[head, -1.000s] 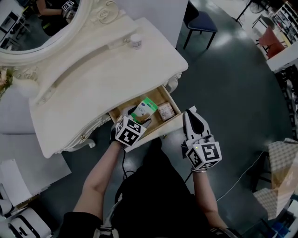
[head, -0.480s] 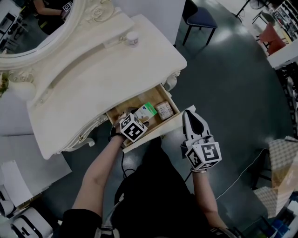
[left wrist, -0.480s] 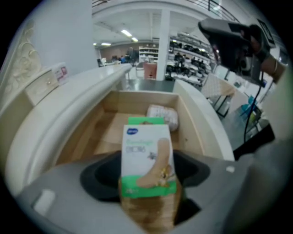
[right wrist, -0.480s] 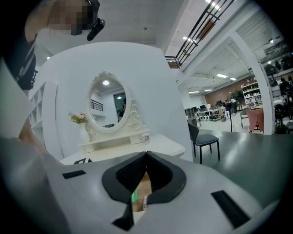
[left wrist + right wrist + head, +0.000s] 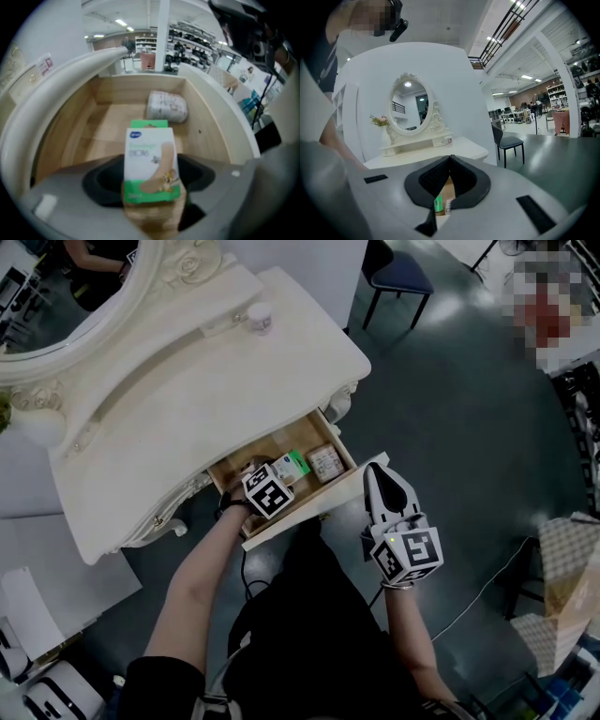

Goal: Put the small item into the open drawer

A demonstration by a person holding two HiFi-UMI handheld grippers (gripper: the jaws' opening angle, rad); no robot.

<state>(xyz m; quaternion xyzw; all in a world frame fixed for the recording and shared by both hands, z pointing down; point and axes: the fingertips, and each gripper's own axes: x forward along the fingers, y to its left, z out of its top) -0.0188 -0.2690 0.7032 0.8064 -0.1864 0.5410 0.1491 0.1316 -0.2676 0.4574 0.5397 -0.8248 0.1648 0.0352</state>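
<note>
**Head view:** A cream dressing table with an oval mirror is seen from above. Its wooden drawer stands open toward the person. The left gripper is seen inside the near left part of the drawer. A green-and-white box of plasters is pinched in its widely spread jaws. A wrapped packet lies in the drawer just right of the box. The right gripper is held outside the drawer, just beside its near right corner, with its jaws pointed away from the person. A small jar is seen at the far edge of the tabletop. A chair is parked on the dark floor, well off to the far right.

**Left gripper view:** The left gripper is shown with the box of plasters between its jaws. The printed face of the box is turned to the camera, and both its sides are met by the pads. Whether its underside rests on the drawer floor cannot be told. The wrapped packet is seen beyond the box, close to the drawer's end wall.

**Right gripper view:** The right gripper is shown with its jaws pressed together at the tips, and nothing is held. A green sliver of the box of plasters is glimpsed through the slit beneath them. The dressing table, the oval mirror and a vase of flowers are framed beyond. The chair is seen to the right.
</note>
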